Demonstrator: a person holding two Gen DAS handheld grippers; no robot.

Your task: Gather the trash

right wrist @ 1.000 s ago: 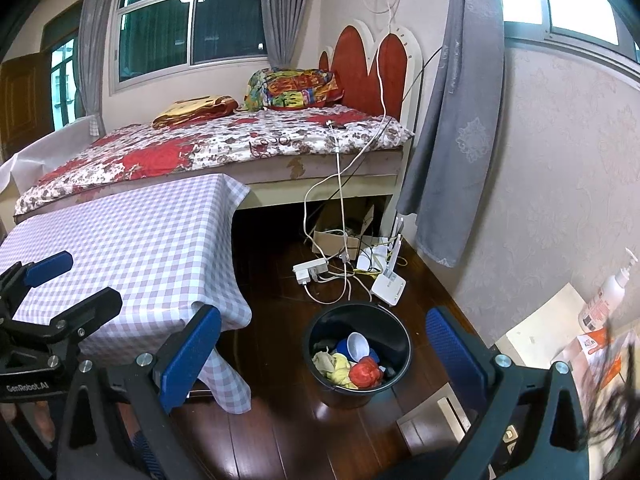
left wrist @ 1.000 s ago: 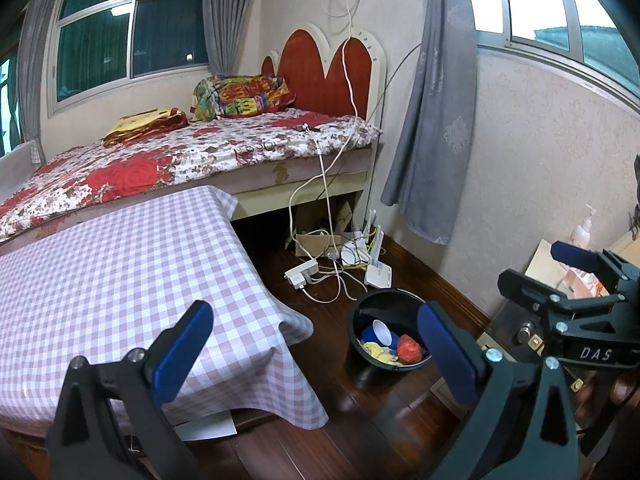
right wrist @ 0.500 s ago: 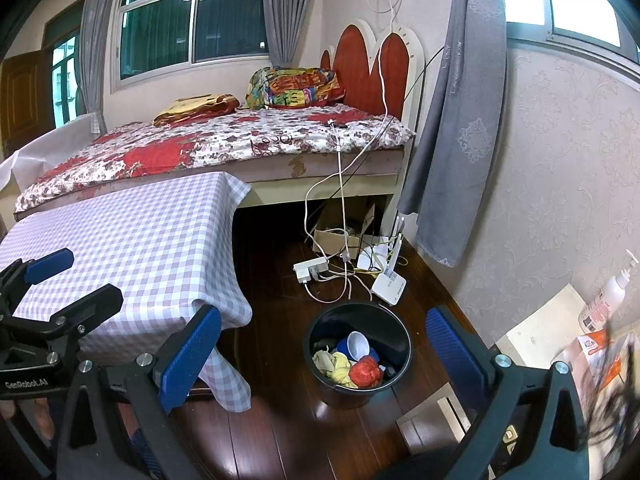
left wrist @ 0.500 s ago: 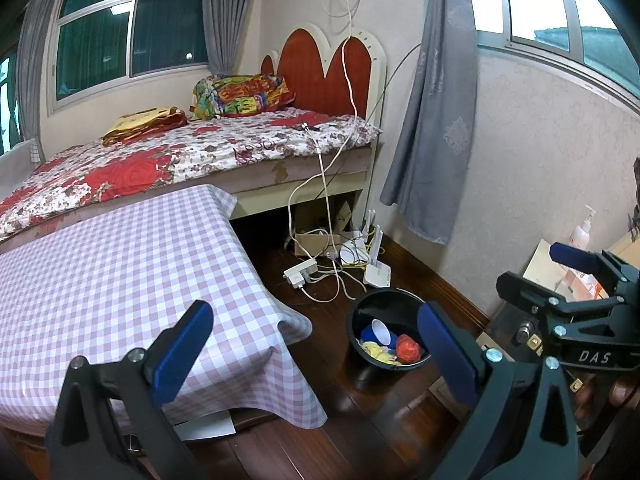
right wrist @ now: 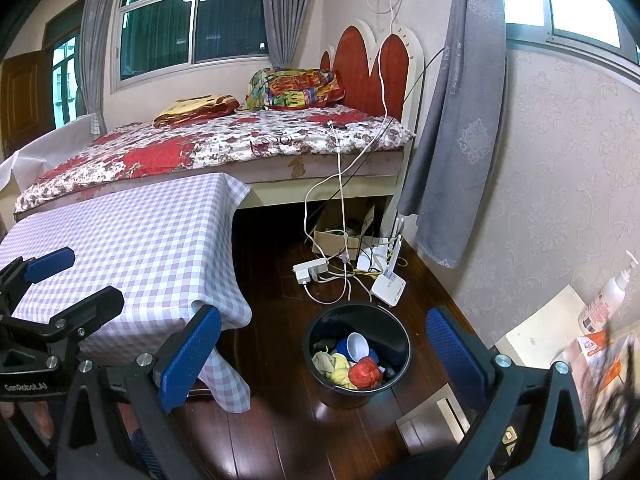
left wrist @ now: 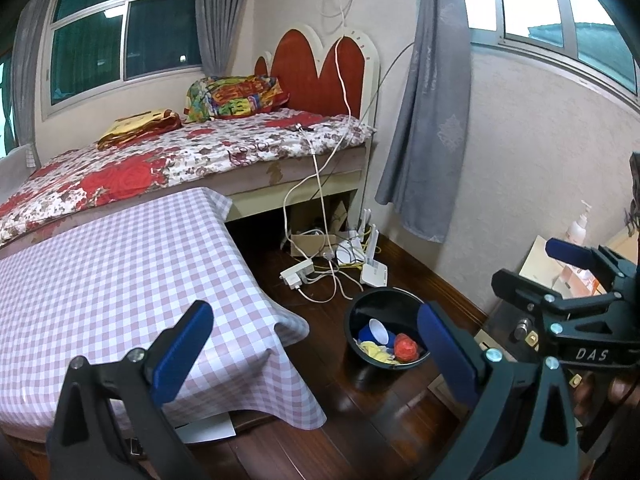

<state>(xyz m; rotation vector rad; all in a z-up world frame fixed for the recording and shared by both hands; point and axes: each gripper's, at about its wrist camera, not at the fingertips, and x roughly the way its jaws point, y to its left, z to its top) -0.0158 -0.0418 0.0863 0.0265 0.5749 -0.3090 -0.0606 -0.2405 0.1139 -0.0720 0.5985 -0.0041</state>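
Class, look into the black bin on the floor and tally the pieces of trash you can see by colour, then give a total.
Inside the black bin:
Blue: 1, a cup
Red: 1, a crumpled wad
Yellow: 1, a crumpled piece
Pale cream: 1, a crumpled piece
Total: 4 visible; anything beneath is hidden.

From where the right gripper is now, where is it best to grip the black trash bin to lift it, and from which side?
Probably the rim of the black trash bin, from straight above. It stands upright on the floor with an open mouth, and the thin wall suits one finger inside, one outside. The near-left rim looks free; the red wad lies toward the front-right.
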